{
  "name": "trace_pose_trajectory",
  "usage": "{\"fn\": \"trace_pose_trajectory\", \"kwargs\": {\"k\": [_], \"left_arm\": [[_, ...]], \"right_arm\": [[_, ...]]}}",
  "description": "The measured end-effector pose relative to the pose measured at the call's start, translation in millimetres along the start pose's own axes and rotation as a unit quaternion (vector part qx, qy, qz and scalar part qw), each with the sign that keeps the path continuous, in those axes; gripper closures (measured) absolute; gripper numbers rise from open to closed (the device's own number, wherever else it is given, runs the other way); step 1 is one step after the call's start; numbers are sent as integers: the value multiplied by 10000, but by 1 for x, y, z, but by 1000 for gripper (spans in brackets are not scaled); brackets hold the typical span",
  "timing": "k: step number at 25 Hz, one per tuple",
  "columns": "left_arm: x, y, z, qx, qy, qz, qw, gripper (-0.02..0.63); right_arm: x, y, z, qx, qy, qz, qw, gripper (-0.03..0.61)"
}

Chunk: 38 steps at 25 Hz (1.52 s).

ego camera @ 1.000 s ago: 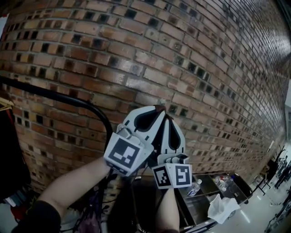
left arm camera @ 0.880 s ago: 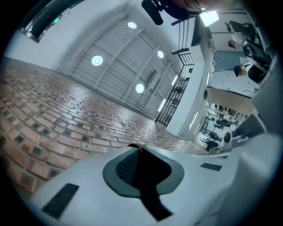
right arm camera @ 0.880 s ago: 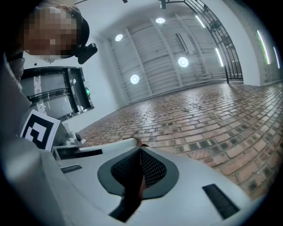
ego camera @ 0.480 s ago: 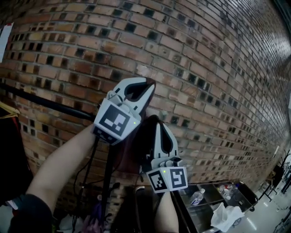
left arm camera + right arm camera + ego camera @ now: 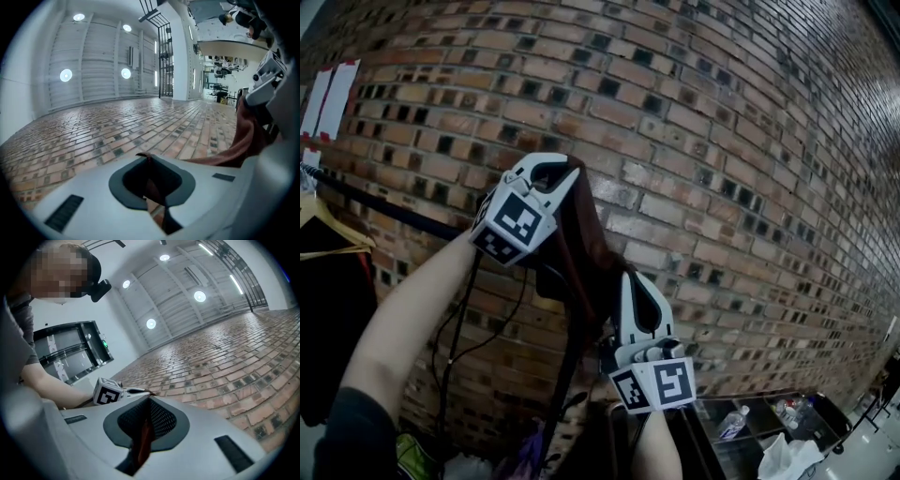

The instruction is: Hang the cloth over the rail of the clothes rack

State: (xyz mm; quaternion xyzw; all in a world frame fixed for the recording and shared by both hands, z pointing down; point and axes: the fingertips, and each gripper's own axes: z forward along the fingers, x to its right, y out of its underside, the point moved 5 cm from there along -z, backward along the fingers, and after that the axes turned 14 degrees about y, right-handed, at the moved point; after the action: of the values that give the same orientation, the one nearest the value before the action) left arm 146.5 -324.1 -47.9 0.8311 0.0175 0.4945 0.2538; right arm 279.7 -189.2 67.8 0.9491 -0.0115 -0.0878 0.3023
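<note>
A dark reddish-brown cloth (image 5: 582, 246) stretches between my two grippers in front of the brick wall. My left gripper (image 5: 551, 167) is raised at upper left, shut on one end of the cloth. Lower and to the right, my right gripper (image 5: 636, 281) is shut on the other end. The black rail (image 5: 386, 212) of the clothes rack runs from the left edge to behind the left gripper, level with its marker cube. In the left gripper view, cloth (image 5: 243, 140) leads from the jaws to the right gripper (image 5: 266, 80). In the right gripper view, a strip of cloth (image 5: 142, 440) sits in the shut jaws.
A wooden hanger with dark clothing (image 5: 328, 272) hangs on the rail at the far left. The rack's upright post (image 5: 562, 389) and loose cables (image 5: 474, 319) drop below the grippers. A metal cart (image 5: 757, 420) with bottles and a white rag (image 5: 795, 457) stands at bottom right.
My left gripper has risen and swung left with the cloth, rolling as it went. The right gripper has shifted a little, and the cloth is now pulled out between the two.
</note>
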Motion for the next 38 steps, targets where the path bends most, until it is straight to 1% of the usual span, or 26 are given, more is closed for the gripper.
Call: {"fn": "trace_pose_trajectory", "kwargs": {"k": [2,4,8,11,16,19,23,26,28,29,30,31,32,33,35,37,38], "left_arm": [[-16,18,-20,-233,-63,-35,9997,589],[-31,31,-42,-407,-97,76,9991,589],[-57,48,-76,-483,64,253,9985,589],[-76,66,-94,-678,129,306,9971,588],[-103,89,-110,-579,239,221,9978,588],[-116,105,-120,-708,239,273,9968,588],[-125,116,-127,-648,495,373,9960,588],[-128,114,-144,-511,664,384,9957,588],[-131,106,-161,-306,674,472,9961,589],[-132,99,-171,-180,603,629,9960,591],[-133,92,-180,-109,513,873,9948,591],[-132,85,-187,-123,455,1121,9926,591],[-130,79,-193,-156,460,1287,9905,588],[-128,71,-198,-127,516,1347,9895,586],[-121,58,-209,-55,646,1263,9899,586],[-109,55,-226,-288,810,994,9913,586],[-102,58,-236,-419,887,770,9922,586]], "right_arm": [[-16,0,3,-64,-92,39,9999,572],[-32,2,8,-94,-148,70,9998,572],[-66,6,20,-40,-219,55,9997,572],[-95,9,32,-26,-295,-18,9996,572],[-131,13,54,57,-239,-184,9995,572],[-148,15,64,49,-251,-274,9993,572],[-166,17,72,-33,-161,-462,9988,572],[-170,18,71,-132,-39,-450,9989,572],[-167,18,68,-195,31,-239,9995,572],[-166,17,66,-212,54,-81,9997,572],[-164,16,65,-205,71,77,9997,572],[-163,15,64,-172,90,207,9996,572],[-162,13,62,-122,125,286,9994,572],[-161,12,60,-70,178,310,9993,572],[-159,9,56,-8,283,280,9992,572],[-157,9,50,-17,293,315,9991,572],[-156,10,46,-35,263,351,9990,572]]}}
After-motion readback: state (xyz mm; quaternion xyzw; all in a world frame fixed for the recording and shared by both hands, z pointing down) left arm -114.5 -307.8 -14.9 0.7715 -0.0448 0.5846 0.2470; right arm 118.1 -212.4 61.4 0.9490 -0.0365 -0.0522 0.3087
